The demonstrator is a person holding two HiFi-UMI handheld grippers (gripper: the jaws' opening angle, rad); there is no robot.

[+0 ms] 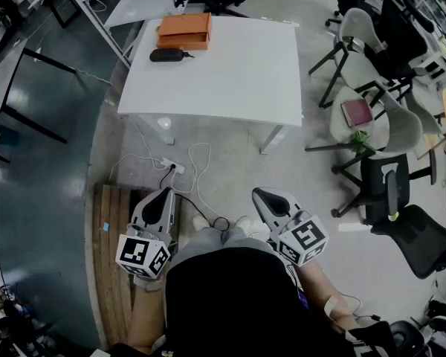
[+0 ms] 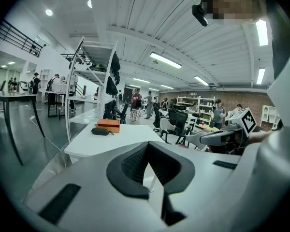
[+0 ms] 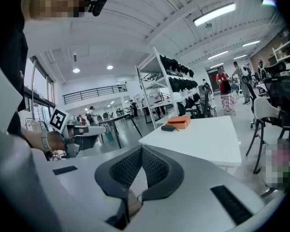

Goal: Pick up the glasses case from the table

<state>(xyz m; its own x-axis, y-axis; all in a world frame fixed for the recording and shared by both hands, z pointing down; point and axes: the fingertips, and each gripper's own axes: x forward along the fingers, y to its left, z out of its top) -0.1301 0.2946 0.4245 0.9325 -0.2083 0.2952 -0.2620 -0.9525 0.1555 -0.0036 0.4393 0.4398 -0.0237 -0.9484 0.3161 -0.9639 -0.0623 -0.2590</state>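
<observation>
The likeliest trouble is arriving unready: the left tongs (image 1: 162, 196) and right tongs (image 1: 267, 198) are both pressed together and empty, held low in front of the person and well apart from the tabletop (image 1: 230, 65). If either reaches the case (image 1: 171, 54) without spreading first, it would probably shove the case rather than take it. The case lies near the far left corner of the tabletop, just in front of the orange box (image 1: 184, 31); whether the two touch cannot be told. A push from the right could slide the case toward the left edge, which is near it, and over. The box leaves little room behind the case for a far jaw, so a grip across its width may knock the box or catch only the rounded shell, which looks smooth and apt to slip. On the floor between the person and the tabletop lie loose cables (image 1: 201, 162) and a power strip (image 1: 172, 167), a tripping hazard on the way in, and wooden boards (image 1: 111, 236) lie by the left foot. The near side of the tabletop is bare and open. Chairs (image 1: 357, 32) crowd the right side, and a rack (image 2: 96, 57) stands close by the left corner.
</observation>
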